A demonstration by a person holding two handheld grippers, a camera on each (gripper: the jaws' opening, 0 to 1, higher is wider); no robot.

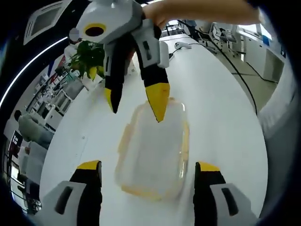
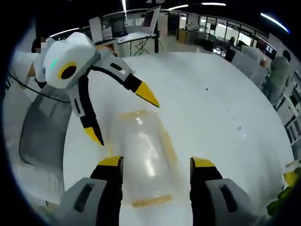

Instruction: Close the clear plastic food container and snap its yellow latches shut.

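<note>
White table (image 1: 225, 94) bears lidded container (image 1: 153, 150); potted plant (image 1: 89, 59) beyond.

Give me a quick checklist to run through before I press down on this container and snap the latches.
1. Left gripper open, jaws either side of the container's near end: ok.
2. Right gripper open over the container's other end: ok.
3. Clear container flat on the white table: ok.
4. Lid seated squarely on the container: cannot tell, too blurred.
5. Yellow latches snapped shut: cannot tell.
6. Table around the container free of obstacles: ok.
</note>
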